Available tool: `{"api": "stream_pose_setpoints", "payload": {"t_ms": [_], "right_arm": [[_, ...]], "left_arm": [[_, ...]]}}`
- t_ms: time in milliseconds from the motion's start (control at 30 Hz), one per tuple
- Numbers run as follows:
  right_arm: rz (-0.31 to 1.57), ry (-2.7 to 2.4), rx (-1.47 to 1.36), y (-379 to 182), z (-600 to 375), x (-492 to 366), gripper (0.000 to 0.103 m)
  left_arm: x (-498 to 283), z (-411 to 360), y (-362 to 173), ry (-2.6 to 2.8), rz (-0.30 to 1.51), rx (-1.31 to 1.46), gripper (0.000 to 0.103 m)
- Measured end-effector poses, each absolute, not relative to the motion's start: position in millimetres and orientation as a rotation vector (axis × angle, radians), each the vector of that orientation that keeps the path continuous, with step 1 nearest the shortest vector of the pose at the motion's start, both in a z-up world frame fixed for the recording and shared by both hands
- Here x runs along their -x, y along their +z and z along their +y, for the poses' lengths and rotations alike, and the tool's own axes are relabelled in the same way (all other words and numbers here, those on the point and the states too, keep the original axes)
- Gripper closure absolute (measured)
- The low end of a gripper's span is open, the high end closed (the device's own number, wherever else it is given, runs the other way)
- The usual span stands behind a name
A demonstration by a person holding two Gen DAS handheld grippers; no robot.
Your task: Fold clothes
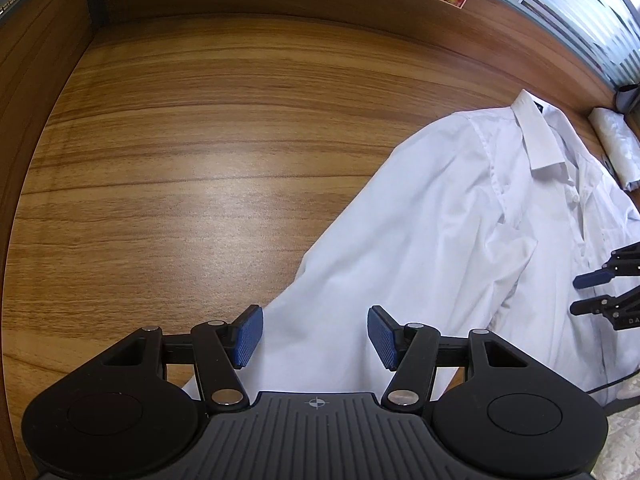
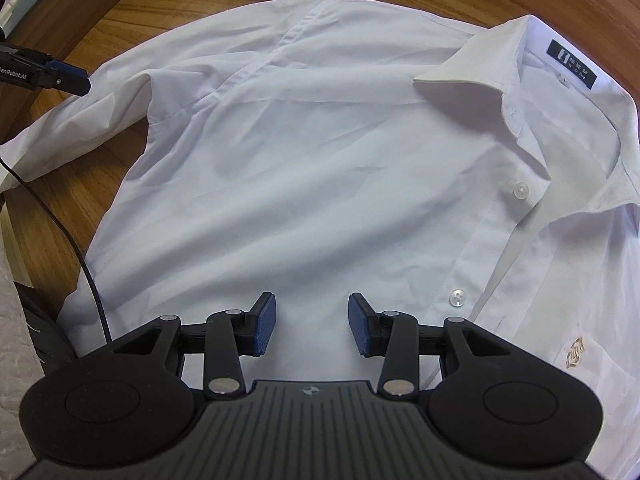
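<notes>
Shirt: white dress shirt [image 2: 320, 168] lies front up, spread on the wooden table [image 1: 168, 152], collar [image 2: 472, 68] far right.
Left gripper [image 1: 315, 334]: released, above the sleeve [image 1: 360, 272].
Right gripper [image 2: 312, 325]: released, empty, over the chest.
Progress: apparently no fold made; sleeves, sides, length remain.

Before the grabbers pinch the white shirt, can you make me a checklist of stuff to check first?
1. Shirt lies spread front up on the wooden table: ok.
2. Left gripper open, over the sleeve: ok.
3. Right gripper open, over the shirt's body: ok.
4. Nothing pinched between either pair of pads: ok.
5. Black cable runs along the shirt's edge, could snag: not ok.
6. Pads touching cloth: cannot tell.
</notes>
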State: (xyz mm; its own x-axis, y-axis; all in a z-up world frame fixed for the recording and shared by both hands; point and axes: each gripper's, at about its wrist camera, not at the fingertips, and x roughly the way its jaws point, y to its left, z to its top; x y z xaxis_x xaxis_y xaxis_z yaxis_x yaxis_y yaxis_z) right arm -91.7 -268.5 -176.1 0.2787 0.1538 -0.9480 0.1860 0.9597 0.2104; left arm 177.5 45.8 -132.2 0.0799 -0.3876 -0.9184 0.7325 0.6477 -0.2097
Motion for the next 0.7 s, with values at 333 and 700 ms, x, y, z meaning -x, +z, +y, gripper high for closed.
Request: {"api": "stream_pose_setpoints", "payload": {"t_ms": [333,700], "right_arm": [[1.287,-0.031,-0.315,-176.0,-267.6,95.4,0.057],[1.280,-0.039,-0.323,-176.3,-266.9,96.8,0.055]], "left_arm": [[-176.4,46.3,-133.3,-0.858,1.230,-0.348,0.042],[-177.6,46.3,-132.9,-0.857,1.225,-0.355,0.042]]}}
